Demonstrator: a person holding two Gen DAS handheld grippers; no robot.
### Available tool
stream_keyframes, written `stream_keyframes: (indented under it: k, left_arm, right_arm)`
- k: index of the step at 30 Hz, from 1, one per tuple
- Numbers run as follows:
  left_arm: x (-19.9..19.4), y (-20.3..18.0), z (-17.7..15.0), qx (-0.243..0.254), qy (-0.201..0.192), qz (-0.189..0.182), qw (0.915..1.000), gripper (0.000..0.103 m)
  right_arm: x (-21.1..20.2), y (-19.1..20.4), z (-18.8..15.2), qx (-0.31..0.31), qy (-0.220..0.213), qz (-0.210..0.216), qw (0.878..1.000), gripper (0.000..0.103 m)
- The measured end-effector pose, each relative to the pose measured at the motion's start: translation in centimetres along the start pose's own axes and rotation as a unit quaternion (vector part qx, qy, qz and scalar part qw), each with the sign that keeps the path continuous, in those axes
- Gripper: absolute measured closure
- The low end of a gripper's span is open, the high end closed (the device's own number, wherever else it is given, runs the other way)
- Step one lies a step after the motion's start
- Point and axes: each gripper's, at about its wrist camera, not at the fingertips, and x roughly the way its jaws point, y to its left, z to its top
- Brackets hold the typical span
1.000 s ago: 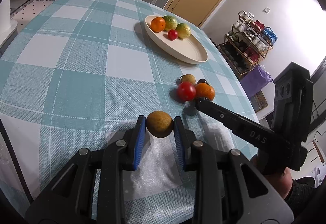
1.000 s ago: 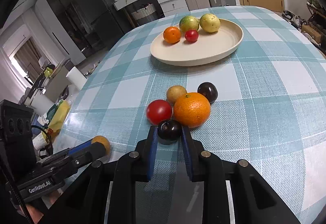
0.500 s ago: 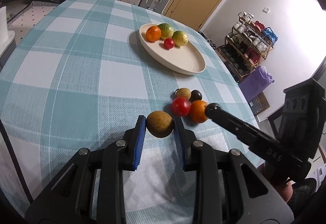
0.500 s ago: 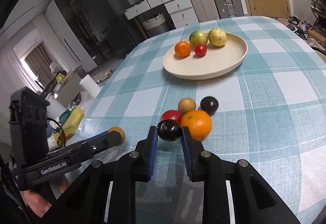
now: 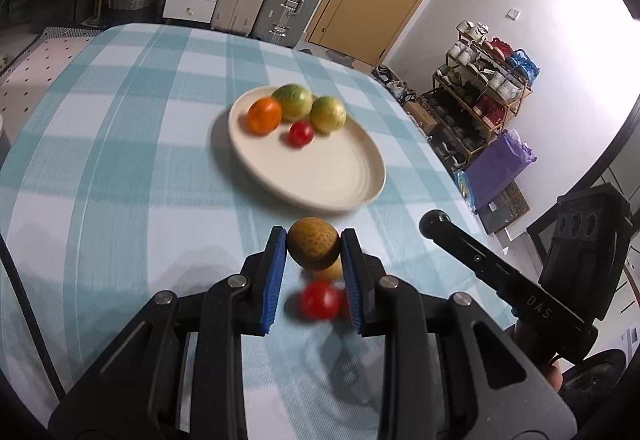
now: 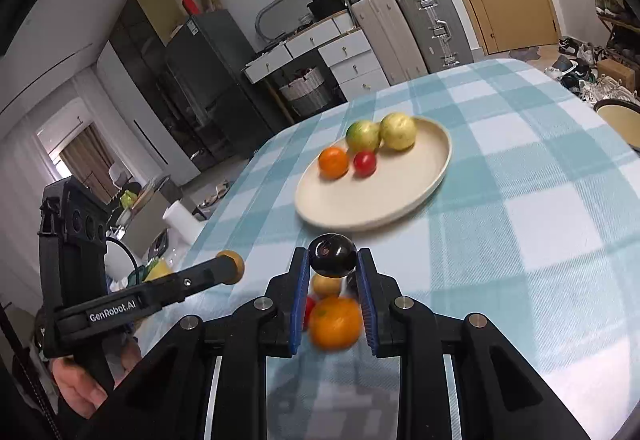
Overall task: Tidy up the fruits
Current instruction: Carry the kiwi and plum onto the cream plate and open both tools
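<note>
The "GenRobot.AI" left gripper (image 5: 313, 252) clamps a brown fruit (image 5: 314, 247); the "DAS" right gripper (image 6: 333, 259) grips a dark plum (image 6: 332, 255) above the table (image 6: 540, 224), near the plate (image 6: 400, 196).

Both views are evenly lit by soft indoor light, with strong fisheye bending: the checked table (image 5: 120, 168) curves like a dome and black vignette fills the corners. In the left wrist view a blown-out white glare washes the wall to the right of the plate (image 5: 320, 176), above the shoe rack (image 5: 484, 88). In the right wrist view daylight enters through a curtained window (image 6: 84, 156) far left of the plate (image 6: 384, 196). Motion blur smears both plates' rims and the fruit on them, and the table's checks streak; the loose fruit below each claw is blurred too. Each claw (image 5: 314, 254) (image 6: 333, 264) is sharp, throwing a soft grey shadow on the cloth beneath it.
</note>
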Motion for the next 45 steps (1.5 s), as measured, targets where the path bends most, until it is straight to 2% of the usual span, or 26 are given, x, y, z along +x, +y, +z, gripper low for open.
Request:
stream_keyframes:
  k: [9,18,26,33,45]
  left_arm:
    - [4.6,-2.1,6.2,0.009,0.013,-0.012,0.9998,0.078]
    - [10.2,-2.9,9.7,0.012,0.045,-0.020,0.9987,0.078]
    - [13.7,-3.4,11.4,0.028,0.061,-0.017,0.9976,0.078]
    - [16.1,-3.2,12.4,0.018,0.073,-0.027,0.9968,0.078]
    - [18.6,-3.0,12.9,0.016,0.089,-0.021,0.9957,0.078]
  right_arm:
    - [0.8,-3.0,5.4,-0.004,-0.017,-0.014,1.000,0.079]
    - [4.5,-3.9,9.3,-0.036,0.014,-0.018,0.999,0.079]
    - [8.3,-5.4,11.0,-0.042,0.047,-0.029,0.998,0.079]
    - [10.8,-7.0,11.8,-0.028,0.064,-0.029,0.997,0.079]
    - [13.0,-8.6,11.7,-0.003,0.087,-0.023,0.996,0.079]
